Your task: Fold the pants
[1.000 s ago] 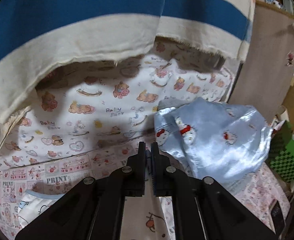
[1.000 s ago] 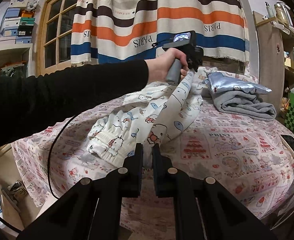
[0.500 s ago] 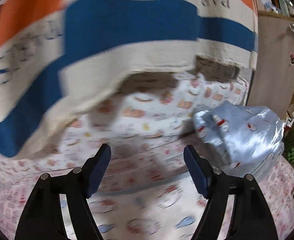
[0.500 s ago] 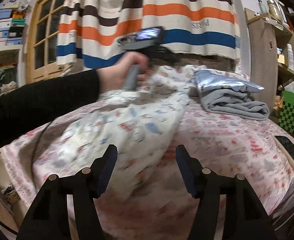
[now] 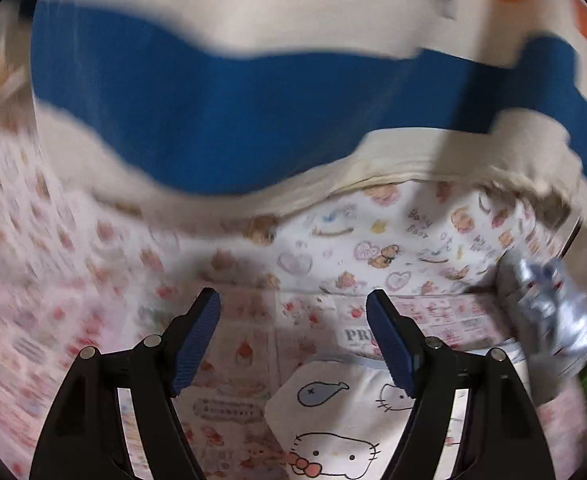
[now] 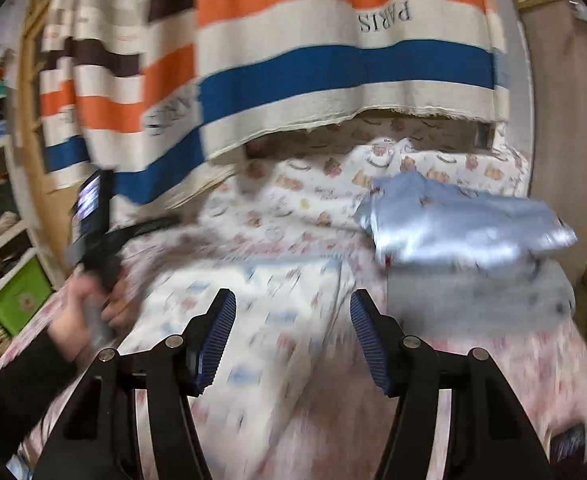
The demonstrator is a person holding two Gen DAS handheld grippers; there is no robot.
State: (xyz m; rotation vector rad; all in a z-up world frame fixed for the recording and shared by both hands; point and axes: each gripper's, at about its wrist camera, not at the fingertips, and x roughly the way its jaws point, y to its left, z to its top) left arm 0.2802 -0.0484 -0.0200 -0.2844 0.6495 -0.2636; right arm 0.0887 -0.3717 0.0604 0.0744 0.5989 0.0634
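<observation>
The white pants (image 6: 261,320) with a cartoon cat and fish print lie spread on the bed, blurred by motion. My right gripper (image 6: 292,302) hovers over them, open, with nothing between its blue pads. My left gripper (image 5: 293,304) is also open and empty above the pink printed sheet (image 5: 233,360). One edge of the pants (image 5: 333,420) lies below it and toward the right finger. In the right wrist view a hand (image 6: 81,316) in a black sleeve holds the left tool beyond the pants' left side.
A folded silver-blue garment (image 6: 453,220) rests on a grey one (image 6: 473,292) at the bed's right. A striped cloth (image 6: 333,68) hangs behind the bed over a bear-print pillow (image 5: 393,240). A green bin (image 6: 17,300) stands at the left, a dark phone (image 6: 569,440) near the front right.
Both grippers were shut on the pants a second ago and have since opened and let go. The pants dropped flat on the bed. The left hand swung left; the right moved in over the pants.
</observation>
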